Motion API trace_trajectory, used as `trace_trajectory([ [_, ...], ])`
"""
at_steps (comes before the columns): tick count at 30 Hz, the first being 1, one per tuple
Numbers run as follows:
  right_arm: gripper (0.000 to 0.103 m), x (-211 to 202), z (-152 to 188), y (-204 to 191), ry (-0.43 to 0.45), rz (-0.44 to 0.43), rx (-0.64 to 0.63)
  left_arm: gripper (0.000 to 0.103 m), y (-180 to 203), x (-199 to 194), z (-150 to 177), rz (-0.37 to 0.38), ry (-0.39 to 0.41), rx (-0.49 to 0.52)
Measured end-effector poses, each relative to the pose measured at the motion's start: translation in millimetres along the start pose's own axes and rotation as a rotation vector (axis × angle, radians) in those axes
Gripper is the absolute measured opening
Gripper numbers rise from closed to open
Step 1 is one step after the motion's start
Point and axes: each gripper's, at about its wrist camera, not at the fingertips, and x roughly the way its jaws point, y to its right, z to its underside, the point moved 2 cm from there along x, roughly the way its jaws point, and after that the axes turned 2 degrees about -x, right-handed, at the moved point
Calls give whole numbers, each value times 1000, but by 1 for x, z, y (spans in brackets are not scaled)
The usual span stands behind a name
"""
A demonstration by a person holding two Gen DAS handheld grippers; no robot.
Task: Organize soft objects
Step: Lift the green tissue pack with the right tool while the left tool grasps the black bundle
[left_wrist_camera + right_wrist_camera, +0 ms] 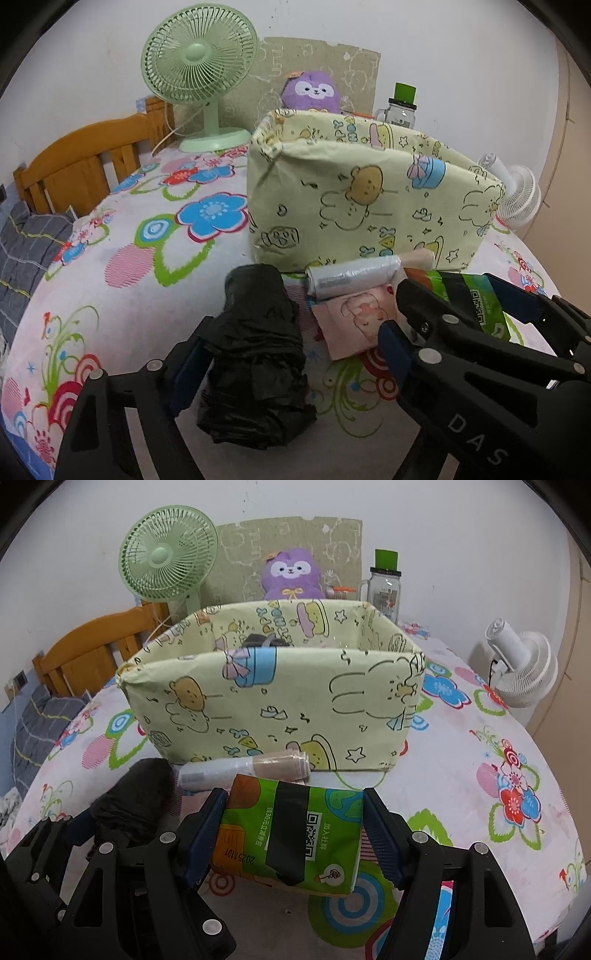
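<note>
Left gripper (288, 354): its fingers stand apart around the black plastic bundle (258, 354). The left pad (188, 373) is at the bundle's side; whether it presses I cannot tell. The right pad (393, 350) is clear of the bundle.
Right gripper (291, 834): its fingers are clamped on the green tissue pack (291, 834), one blue pad (207, 834) on each short side, and the pack is tilted between them.
Fabric box (280, 709): pale yellow with cartoon animals, standing on the bed (122, 266) just beyond the fingertips of both grippers.
Clear bag roll (218, 771): lies against the foot of the box, between the box and the right fingers; a beige roll (284, 766) is touching its right end.
Pink packet (354, 321): flat on the bed between the left fingers and the right gripper (443, 317).
Only in left wrist view: the whole black bundle and the pink packet's drawing. The inside of the box is hidden here.
Only in right wrist view: the inside of the box, with a dark thing (264, 641) at the back, and the print on the tissue pack with a black tape strip (288, 834). The black bundle (136, 801) is blurred at the left.
Beyond the box: green fan (168, 554), purple plush (291, 574), jar with green lid (384, 587), white fan (524, 668).
</note>
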Motion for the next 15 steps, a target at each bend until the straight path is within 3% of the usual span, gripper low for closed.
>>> trace_trajectory([
  [3, 75, 2, 2, 1, -8, 1, -1, 77, 1, 3, 3, 7, -12, -5],
  [9, 75, 2, 2, 3, -5, -5, 6, 45, 6, 4, 7, 23, -23, 2],
  [15, 75, 0, 4, 4, -7, -10, 9, 41, 6, 1, 7, 11, -22, -4],
])
